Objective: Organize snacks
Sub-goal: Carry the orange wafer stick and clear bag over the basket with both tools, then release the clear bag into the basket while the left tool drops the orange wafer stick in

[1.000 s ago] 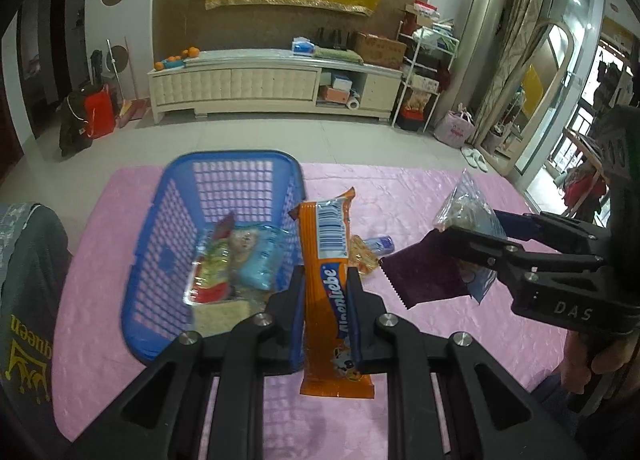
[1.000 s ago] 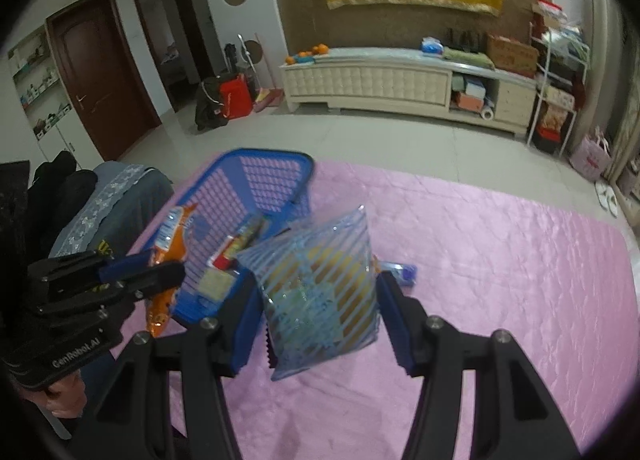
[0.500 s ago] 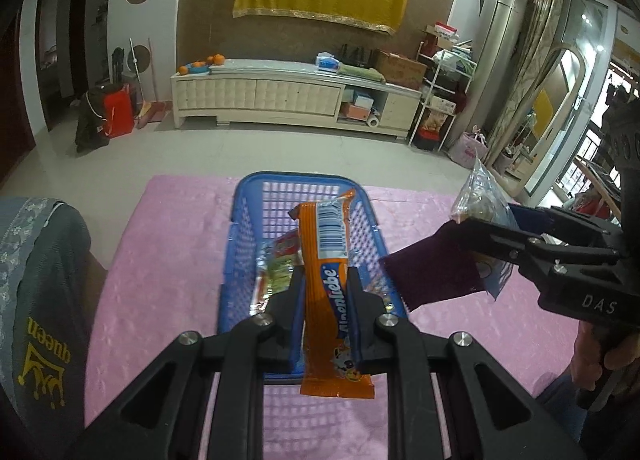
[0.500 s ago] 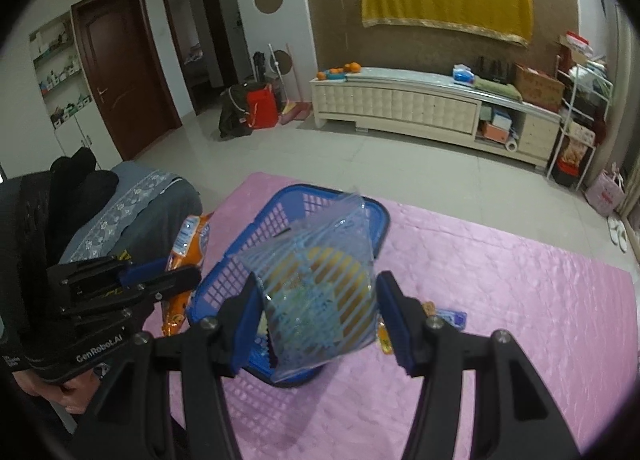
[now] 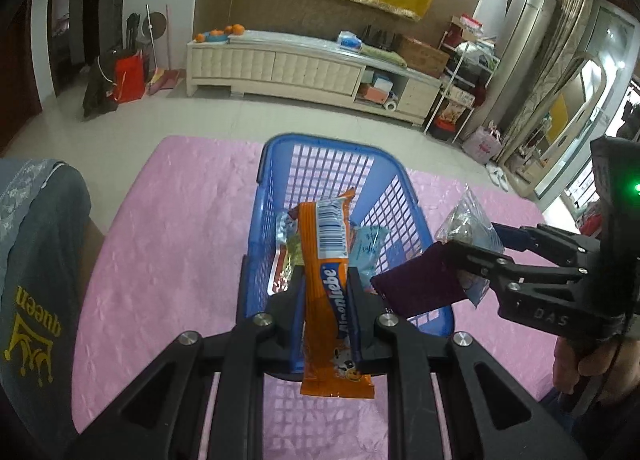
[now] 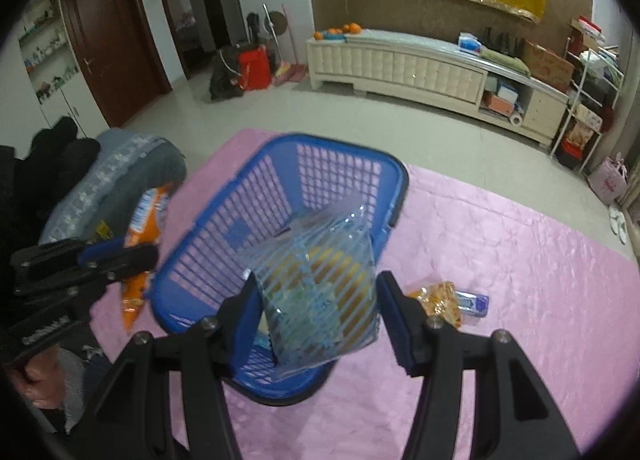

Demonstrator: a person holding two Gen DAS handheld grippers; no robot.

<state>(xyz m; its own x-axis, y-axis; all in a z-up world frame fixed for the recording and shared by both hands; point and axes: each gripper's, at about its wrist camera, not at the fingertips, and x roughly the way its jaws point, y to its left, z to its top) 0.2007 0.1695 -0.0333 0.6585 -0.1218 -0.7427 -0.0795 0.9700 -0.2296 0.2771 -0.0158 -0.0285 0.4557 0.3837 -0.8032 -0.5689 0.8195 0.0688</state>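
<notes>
Pinching an orange snack bar [image 5: 330,292] between its black fingers, the left gripper [image 5: 326,292] is holding the wrapper upright, the barcode end pointing away and the cartoon end hanging below the jaws, over the near end of the blue basket [image 5: 262,220]. Beside it, the right gripper [image 6: 316,296] is clamping a clear striped bag [image 6: 320,292] with yellowish contents; its blue pads are pressing the bag's two sides, and the bag is hanging above the near part of the basket. In the left view a dark purple packet [image 5: 420,284] is showing against the near side of that gripper, though whether it is also caught in the jaws cannot be told. Inside the basket several packets [image 5: 366,248] are lying on the mesh floor, one pale blue, one with red and green print. The basket is sitting on a pink quilted cloth [image 6: 520,280] covering the table. Just right of the basket on the cloth, an amber wrapped snack [image 6: 438,298] is lying touching a small blue packet [image 6: 474,302]. A grey garment [image 5: 36,260] is draping at the table's left edge.
</notes>
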